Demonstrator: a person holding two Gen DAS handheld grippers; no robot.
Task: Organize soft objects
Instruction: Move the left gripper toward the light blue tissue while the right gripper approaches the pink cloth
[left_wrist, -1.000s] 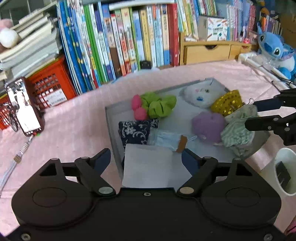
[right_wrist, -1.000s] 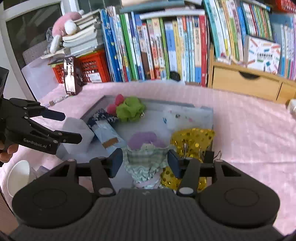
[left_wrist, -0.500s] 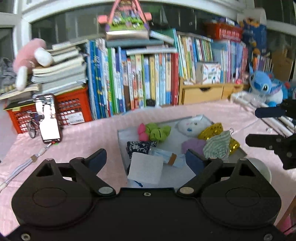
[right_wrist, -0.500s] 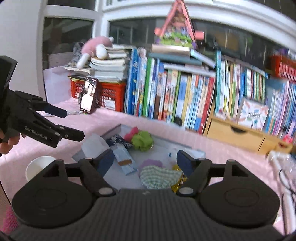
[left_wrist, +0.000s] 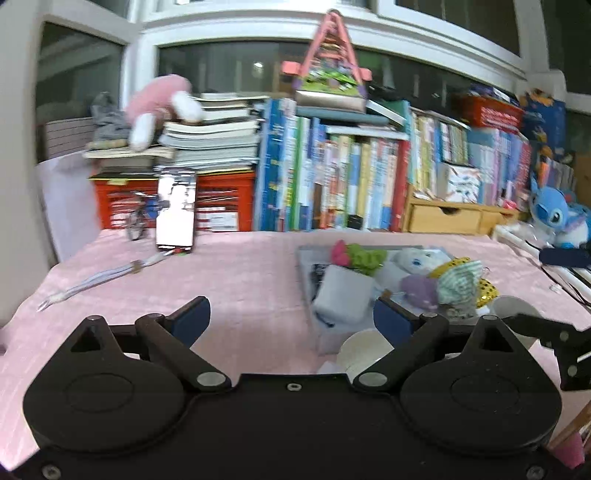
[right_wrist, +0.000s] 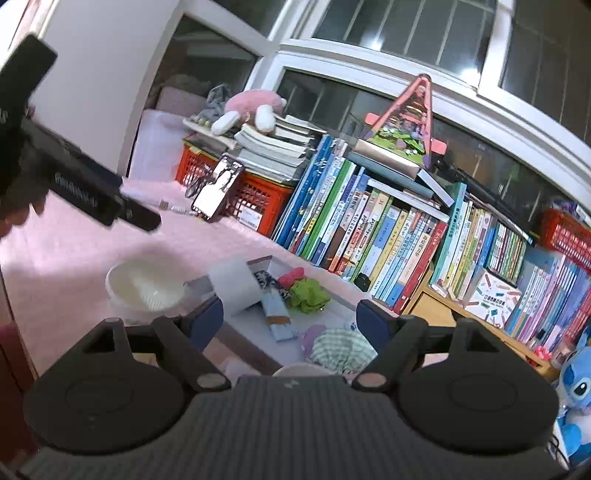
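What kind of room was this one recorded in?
Most likely a home study or child's room: a long row of children's books, plush toys such as the blue one, and a table with a pink cloth by the windows.

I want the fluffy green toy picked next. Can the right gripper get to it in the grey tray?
Probably yes: the right gripper is open and empty, and the fluffy green toy lies uncovered in the grey tray.

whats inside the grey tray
The grey tray holds a pink-and-green soft toy, white plush, purple piece, striped cloth. A white pouch covers what's underneath.
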